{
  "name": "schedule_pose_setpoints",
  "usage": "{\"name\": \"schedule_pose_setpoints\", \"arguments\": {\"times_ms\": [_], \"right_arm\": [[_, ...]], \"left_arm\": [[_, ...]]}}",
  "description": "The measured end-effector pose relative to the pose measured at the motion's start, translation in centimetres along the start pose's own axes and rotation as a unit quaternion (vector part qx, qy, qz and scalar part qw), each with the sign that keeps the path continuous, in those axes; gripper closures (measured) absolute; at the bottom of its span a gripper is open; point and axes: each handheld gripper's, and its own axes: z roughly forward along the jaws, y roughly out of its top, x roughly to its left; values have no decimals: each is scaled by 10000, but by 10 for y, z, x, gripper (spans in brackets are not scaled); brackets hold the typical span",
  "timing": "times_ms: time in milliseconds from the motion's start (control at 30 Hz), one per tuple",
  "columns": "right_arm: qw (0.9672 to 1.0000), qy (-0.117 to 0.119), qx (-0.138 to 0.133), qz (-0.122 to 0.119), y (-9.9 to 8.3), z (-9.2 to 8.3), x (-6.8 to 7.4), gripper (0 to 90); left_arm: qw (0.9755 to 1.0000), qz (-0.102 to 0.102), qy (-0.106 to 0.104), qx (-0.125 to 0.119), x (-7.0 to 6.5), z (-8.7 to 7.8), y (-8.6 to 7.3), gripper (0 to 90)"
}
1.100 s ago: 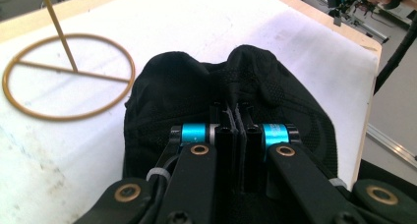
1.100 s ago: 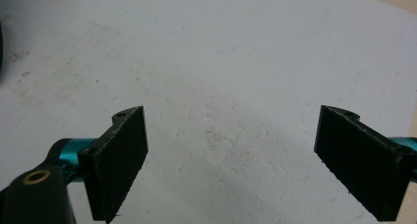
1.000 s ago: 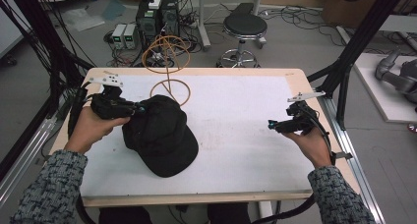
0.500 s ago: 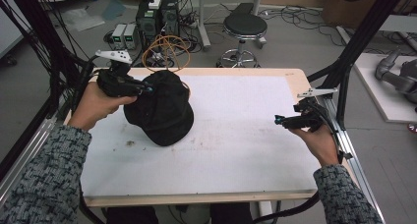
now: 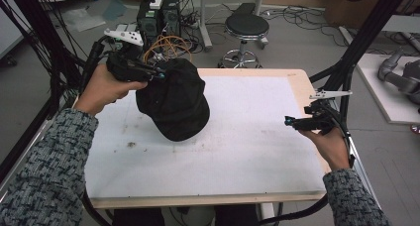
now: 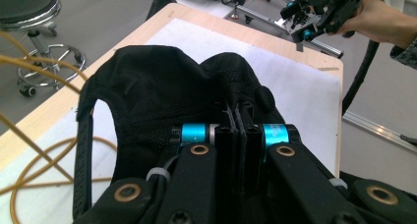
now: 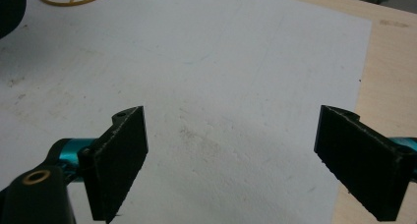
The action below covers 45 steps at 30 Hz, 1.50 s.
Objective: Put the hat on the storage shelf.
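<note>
Pinching black cap [image 6: 162,86], left tool [image 6: 239,117]; right tool [image 7: 231,155] spread.

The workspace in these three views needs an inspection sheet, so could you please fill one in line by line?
Surface: white mat on a wooden table, faintly smudged.
Job's things: black cap lifted by its edge, hanging above the mat.
Clutter: nothing seen.
Grippers: left gripper shut on the cap; right gripper open over bare mat.
Cables: orange cable loops at the far edge.
Surroundings: stool and electronics boxes on the floor.
</note>
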Motion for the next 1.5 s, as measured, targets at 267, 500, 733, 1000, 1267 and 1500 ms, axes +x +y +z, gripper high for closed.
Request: {"name": "schedule_pose_setpoints", "arguments": {"times_ms": [267, 500, 733, 1000, 1267, 1500], "right_arm": [[9999, -1, -3, 109, -4, -1, -3, 126], [9999, -20, -45, 120, -2, -5, -3, 126], [9999, -82, -13, 120, -4, -11, -2, 126], [9998, -111, -3, 153, -4, -12, -1, 126], [9998, -111, 57, 145, -8, -12, -1, 126], [9998, -133, 80, 110, -10, -15, 1, 126]], "left_arm": [[9992, -43, 2, -389, 8, -10, 23, 882], [9982, -22, 186, -564, 23, -18, 40, 882], [9957, -43, 454, -804, 45, -23, 54, 882], [9915, -103, 946, -891, 72, -20, 59, 882], [9853, -541, 1338, -915, 103, -3, 49, 881], [9794, -786, 1741, -662, 119, 11, 43, 880]]}}
